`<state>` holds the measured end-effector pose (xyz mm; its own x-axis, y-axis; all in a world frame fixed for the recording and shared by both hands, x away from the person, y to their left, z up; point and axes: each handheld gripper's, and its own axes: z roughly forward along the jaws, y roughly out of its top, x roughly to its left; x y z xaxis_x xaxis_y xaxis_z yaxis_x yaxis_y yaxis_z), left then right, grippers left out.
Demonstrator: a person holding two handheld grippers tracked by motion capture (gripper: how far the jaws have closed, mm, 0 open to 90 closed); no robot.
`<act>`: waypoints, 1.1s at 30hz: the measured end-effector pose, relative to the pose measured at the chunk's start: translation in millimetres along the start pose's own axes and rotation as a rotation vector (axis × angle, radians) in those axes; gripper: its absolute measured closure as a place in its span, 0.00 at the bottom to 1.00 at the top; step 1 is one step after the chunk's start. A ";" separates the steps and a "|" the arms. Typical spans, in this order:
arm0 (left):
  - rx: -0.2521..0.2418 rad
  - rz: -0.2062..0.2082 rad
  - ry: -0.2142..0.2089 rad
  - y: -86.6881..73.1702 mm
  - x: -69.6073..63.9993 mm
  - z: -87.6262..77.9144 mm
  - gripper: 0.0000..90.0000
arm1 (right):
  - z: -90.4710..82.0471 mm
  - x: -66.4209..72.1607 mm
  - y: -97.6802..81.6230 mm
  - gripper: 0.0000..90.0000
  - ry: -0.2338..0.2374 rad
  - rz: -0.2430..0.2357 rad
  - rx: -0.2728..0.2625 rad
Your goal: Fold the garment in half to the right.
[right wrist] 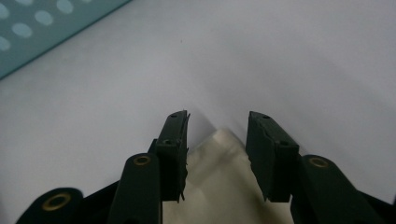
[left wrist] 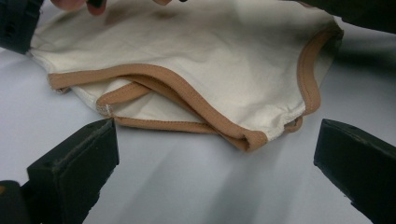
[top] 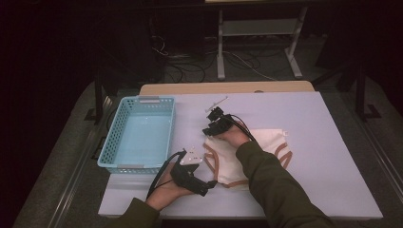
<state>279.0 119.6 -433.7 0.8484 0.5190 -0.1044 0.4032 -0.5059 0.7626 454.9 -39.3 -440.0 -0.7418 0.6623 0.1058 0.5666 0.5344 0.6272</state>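
So the left gripper (top: 210, 183) sits at the near edge of the white table (top: 332, 142), jaws spread wide with nothing between them, just short of the near-left hem of the cream garment with tan trim (top: 237, 161). In the left gripper view that folded tan hem lies a bit beyond the tips, not touching either one. The garment lies flat at the middle of the table, near side. Farther out, the right gripper (top: 207, 131) is down at the garment's far-left corner. Its jaws are partly apart, the cloth corner (right wrist: 219, 158) poking up between them, pads not pressing it. A light blue basket (top: 119, 137) sits off to the left.
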 end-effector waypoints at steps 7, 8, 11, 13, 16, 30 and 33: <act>0.005 -0.002 -0.001 0.0 -1.0 0.9 0.00 | 2.1 6.7 -0.7 0.70 -0.032 -0.031 0.014; 0.006 0.001 -0.002 0.1 -1.0 0.9 0.00 | 1.9 7.0 -0.8 0.72 -0.028 -0.032 0.016; 0.007 0.000 -0.003 0.0 -1.1 1.0 0.00 | 1.8 6.4 -0.8 0.79 -0.019 -0.038 0.015; 0.008 0.002 -0.003 0.1 -1.0 0.8 0.00 | 1.5 4.8 -1.0 0.84 -0.007 -0.042 0.017; 0.006 0.002 -0.005 0.3 -0.9 0.6 0.00 | 0.9 2.8 -1.4 0.91 0.022 -0.037 0.019; -0.015 0.020 -0.093 11.3 -6.4 4.2 0.15 | 2.0 0.6 -1.2 0.96 0.052 -0.040 0.023; -0.018 0.029 -0.110 15.0 -8.1 6.7 0.18 | 2.1 -0.5 -1.1 0.96 0.054 -0.040 0.022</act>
<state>280.5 103.1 -425.8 0.8923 0.4254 -0.1508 0.3729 -0.5065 0.7774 455.4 -39.1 -442.3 -0.7819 0.6111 0.1231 0.5435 0.5716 0.6147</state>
